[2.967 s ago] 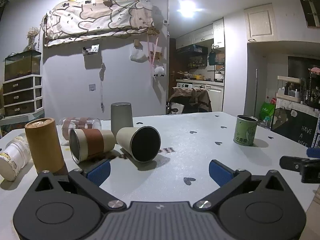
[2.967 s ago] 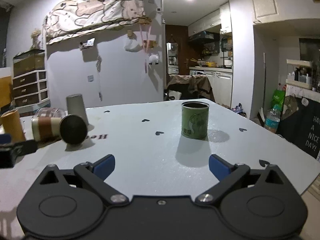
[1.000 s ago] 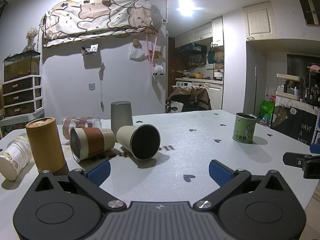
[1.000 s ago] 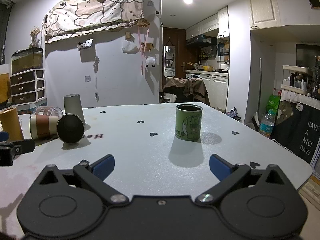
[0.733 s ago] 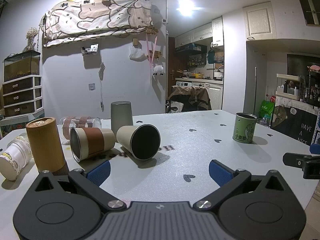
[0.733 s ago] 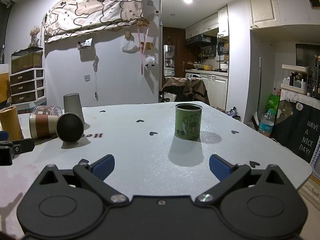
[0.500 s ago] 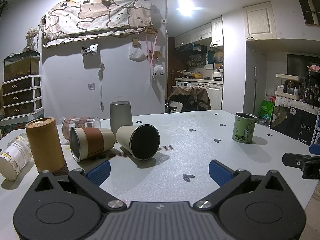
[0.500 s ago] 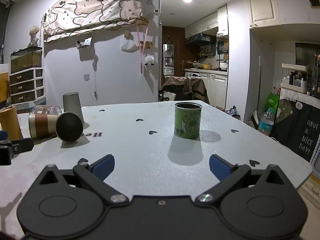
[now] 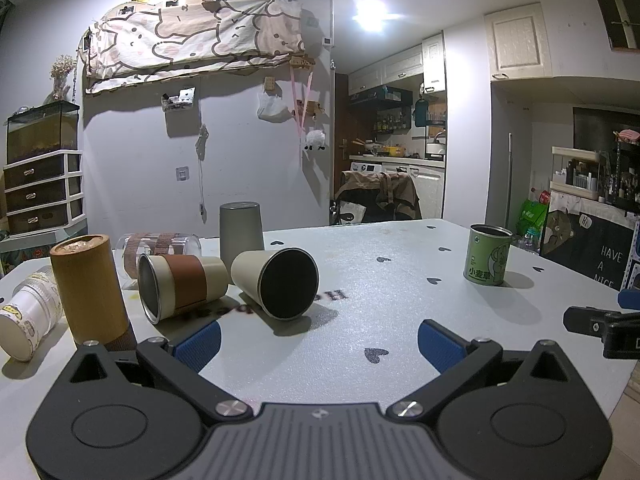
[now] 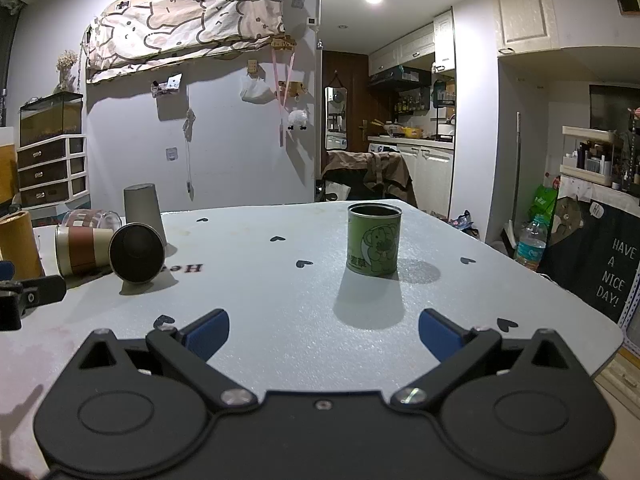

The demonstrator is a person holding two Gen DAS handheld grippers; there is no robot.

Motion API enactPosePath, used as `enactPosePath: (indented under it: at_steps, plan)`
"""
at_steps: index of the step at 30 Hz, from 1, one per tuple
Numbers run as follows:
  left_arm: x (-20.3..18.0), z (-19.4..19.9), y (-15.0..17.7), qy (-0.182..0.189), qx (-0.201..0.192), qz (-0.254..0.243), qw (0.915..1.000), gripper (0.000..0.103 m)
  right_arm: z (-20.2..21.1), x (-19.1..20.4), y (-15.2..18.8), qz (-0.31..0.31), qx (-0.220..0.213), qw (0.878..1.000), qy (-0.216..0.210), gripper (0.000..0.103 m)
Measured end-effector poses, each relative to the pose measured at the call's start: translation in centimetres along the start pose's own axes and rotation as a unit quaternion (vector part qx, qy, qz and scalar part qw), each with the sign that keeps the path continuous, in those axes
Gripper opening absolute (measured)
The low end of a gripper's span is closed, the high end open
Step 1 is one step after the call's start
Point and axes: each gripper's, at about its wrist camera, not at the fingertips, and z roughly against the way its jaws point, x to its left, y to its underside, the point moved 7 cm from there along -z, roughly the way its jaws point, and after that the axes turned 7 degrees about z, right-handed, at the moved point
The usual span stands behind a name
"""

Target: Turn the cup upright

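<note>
The cream cup [image 9: 276, 282] lies on its side on the worktop [image 9: 384, 300], toward the left half, its dark round end turned to the near edge; in the right wrist view the same cup [image 10: 137, 253] sits left of centre. Touching its left flank lies a brown-banded cup [image 9: 180, 284], also on its side, open mouth facing the near-left. Just behind both stands a grey cup [image 9: 241, 232], mouth down. A clear glass [image 9: 160, 249] with a brown band lies further back-left. A tan cylinder [image 9: 90, 288] stands upright near the left edge, with a white paper cup [image 9: 28, 318] lying beside it at the edge itself. Well apart, toward the right edge, a green tin [image 9: 487, 255] stands upright and open.

The left gripper [image 9: 318, 338] hangs low over the near edge, its blue fingers [image 9: 199, 342] spread wide and grasping nothing. The right gripper [image 10: 324, 331] is likewise spread and unloaded, facing the green tin.
</note>
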Motion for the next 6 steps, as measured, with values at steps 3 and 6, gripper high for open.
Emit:
enactPosePath:
  at_steps: [3, 6]
  plan:
    - [-0.06, -0.01, 0.03, 0.000, 0.001, 0.000, 1.0000, 0.103, 0.03, -0.05, 0.04, 0.000, 0.000, 1.000, 0.000, 0.102]
    - [-0.26, -0.01, 0.13, -0.001, 0.001, 0.000, 1.0000, 0.103, 0.07, -0.09, 0.11, 0.000, 0.001, 1.000, 0.001, 0.102]
